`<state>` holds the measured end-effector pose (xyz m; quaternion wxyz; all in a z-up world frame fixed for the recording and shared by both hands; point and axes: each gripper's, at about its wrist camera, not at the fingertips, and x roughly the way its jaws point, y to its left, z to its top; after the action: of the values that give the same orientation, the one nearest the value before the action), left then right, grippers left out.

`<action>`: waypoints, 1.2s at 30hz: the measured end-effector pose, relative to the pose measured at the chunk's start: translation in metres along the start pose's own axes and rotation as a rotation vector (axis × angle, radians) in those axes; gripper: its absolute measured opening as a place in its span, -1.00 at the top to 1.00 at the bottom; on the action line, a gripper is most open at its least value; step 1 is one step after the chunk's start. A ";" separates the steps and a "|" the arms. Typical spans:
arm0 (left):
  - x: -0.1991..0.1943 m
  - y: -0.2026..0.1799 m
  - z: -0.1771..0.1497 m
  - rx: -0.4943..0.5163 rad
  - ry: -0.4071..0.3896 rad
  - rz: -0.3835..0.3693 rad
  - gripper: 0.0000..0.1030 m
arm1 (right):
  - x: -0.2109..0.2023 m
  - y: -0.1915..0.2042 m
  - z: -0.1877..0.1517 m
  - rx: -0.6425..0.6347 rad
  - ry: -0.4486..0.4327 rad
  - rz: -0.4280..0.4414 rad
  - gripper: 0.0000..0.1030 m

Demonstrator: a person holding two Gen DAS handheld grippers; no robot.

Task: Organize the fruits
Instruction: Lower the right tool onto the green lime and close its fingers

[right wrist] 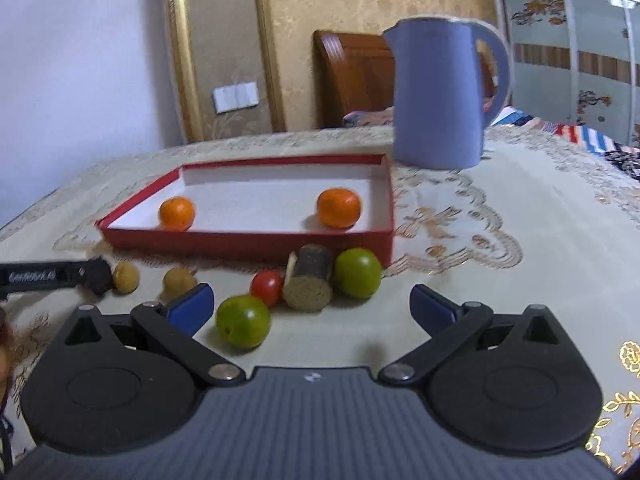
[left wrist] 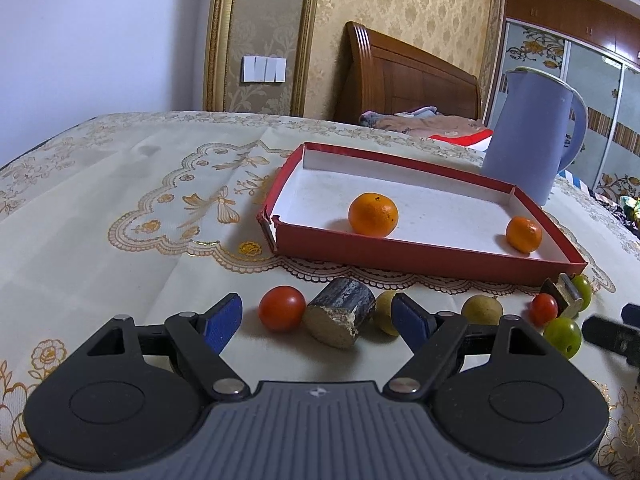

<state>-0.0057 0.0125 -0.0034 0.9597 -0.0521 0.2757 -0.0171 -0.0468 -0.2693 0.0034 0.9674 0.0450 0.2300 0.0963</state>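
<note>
Both tongs stand wide and hold nothing. The left tongs (left wrist: 318, 318) hover low over the tabletop (left wrist: 120, 272), with a sugarcane-like stub (left wrist: 340, 312) and a red cherry tomato (left wrist: 281, 308) lying between their blue pads. The right tongs (right wrist: 312, 308) are spread just as broadly, a green fruit (right wrist: 243, 321) resting near their left pad, and a second green fruit (right wrist: 357, 273) just beyond.

Further out, along the near wall of the red tray (right wrist: 240, 240), the loose pieces make a scattered row: another cane stub (right wrist: 310, 284), a second small tomato (right wrist: 267, 287), and two tan, longan-like fruits (right wrist: 125, 277).

Inside the tray only two oranges (left wrist: 373, 214) sit, well apart from each other. A lavender kettle (right wrist: 440, 96) stands behind it.

By my reckoning the sorting is barely begun: two pieces are in, and roughly eight remain outside, waiting to be lifted across the rim.
</note>
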 end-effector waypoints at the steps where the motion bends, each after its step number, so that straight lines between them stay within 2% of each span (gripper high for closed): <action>1: 0.000 0.000 0.000 0.000 0.001 0.000 -0.59 | 0.000 0.002 0.000 -0.014 0.000 0.003 -1.00; 7: 0.000 0.000 0.000 0.000 0.002 0.001 -0.59 | 0.004 0.013 0.000 -0.075 0.027 0.010 -0.94; 15: 0.000 0.000 0.000 -0.002 0.003 0.007 -0.59 | 0.015 0.007 0.000 -0.035 0.096 0.008 -0.96; 19: 0.002 -0.001 0.000 0.000 0.011 0.013 -0.59 | 0.017 0.010 0.000 -0.050 0.104 0.015 -0.95; 23: 0.002 -0.006 0.000 0.025 0.014 0.022 -0.59 | 0.022 0.018 0.000 -0.095 0.132 0.039 -0.67; 28: 0.003 -0.006 0.000 0.026 0.017 0.027 -0.59 | 0.028 0.024 0.002 -0.081 0.144 0.065 -0.59; 36: 0.004 -0.006 0.000 0.026 0.018 0.027 -0.59 | 0.031 0.037 0.003 -0.124 0.142 0.054 -0.23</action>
<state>-0.0024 0.0062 -0.0049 0.9579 -0.0359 0.2846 -0.0079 -0.0244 -0.2271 -0.0031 0.9466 -0.0158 0.2904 0.1394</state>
